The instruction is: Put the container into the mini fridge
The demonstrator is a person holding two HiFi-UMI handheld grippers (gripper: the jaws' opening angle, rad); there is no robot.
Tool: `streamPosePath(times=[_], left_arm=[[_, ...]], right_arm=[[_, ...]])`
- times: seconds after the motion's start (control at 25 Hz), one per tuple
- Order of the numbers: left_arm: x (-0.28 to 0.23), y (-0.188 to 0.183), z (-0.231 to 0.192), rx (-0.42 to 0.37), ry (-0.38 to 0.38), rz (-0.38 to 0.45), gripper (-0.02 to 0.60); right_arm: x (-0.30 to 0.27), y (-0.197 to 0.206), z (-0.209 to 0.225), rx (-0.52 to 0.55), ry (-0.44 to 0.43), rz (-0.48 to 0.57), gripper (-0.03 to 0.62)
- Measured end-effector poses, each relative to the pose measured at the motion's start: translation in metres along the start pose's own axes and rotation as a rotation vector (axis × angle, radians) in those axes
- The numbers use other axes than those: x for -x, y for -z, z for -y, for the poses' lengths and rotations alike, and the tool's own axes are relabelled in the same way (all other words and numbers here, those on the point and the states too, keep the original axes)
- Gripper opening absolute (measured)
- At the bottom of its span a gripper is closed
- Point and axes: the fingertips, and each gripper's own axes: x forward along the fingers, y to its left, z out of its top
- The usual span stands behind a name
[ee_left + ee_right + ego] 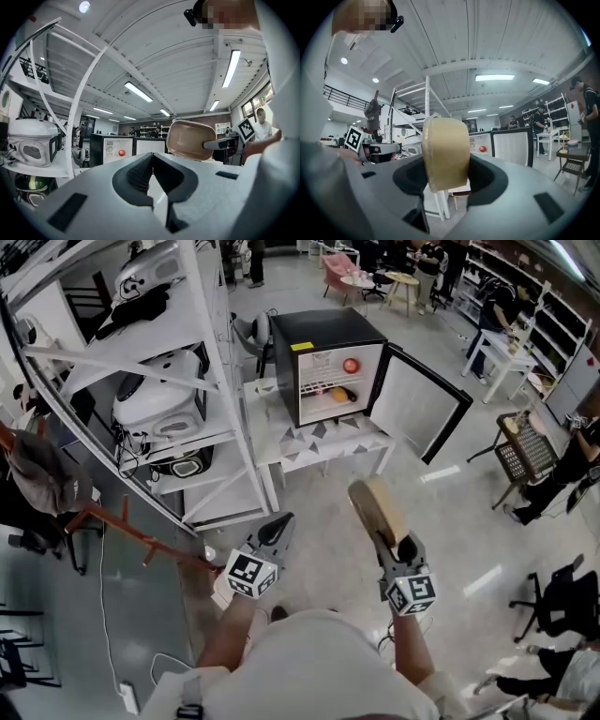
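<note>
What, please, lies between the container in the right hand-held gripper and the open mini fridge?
In the head view, only bare floor and the front of the white table under the mini fridge separate it from the container.

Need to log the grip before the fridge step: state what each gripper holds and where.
The right gripper clamps the tan container across its two broad faces, at its lower edge. The left gripper has its jaws shut together and holds nothing.

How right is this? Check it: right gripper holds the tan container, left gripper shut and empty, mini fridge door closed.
One error: the head view shows the mini fridge door open. The right gripper does hold the tan container; the left gripper is shut and empty.
</note>
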Motion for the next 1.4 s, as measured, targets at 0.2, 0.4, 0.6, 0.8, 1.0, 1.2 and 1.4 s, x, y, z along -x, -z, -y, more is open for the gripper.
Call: streamPosePath(times=[0.2, 0.4, 0.6, 0.8, 1.0, 1.2, 1.4], left_arm=[[-0.003, 0.001, 0.009, 0.001, -0.005, -0.008, 0.005], [-0.01, 0.003, 0.021, 0.002, -0.015, -0.013, 0.005], [-0.016, 0.005, 0.037, 0.002, -0.029, -0.022, 0.005], [-0.023, 0.009, 0.056, -0.002, -0.044, -0.028, 0.005], [-0.03, 0.011, 0.072, 0.004, -0.061, -0.027, 0.005], [-0.036, 0.015, 0.082, 0.01, -0.073, -0.026, 0.005], [-0.042, 0.015, 0.082, 0.012, -0.088, -0.027, 0.005]], right_arm=[[0.007, 0.002, 0.007, -0.004, -0.009, -0.005, 0.225], [0.015, 0.004, 0.019, 0.007, -0.022, -0.015, 0.225], [0.026, 0.007, 0.034, -0.004, -0.038, -0.018, 0.225], [0.036, 0.015, 0.052, -0.035, -0.054, -0.01, 0.224], [0.045, 0.014, 0.062, -0.024, -0.079, -0.016, 0.224], [0.047, 0.017, 0.073, -0.02, -0.092, -0.013, 0.224], [0.042, 0.016, 0.08, -0.023, -0.104, -0.012, 0.224]])
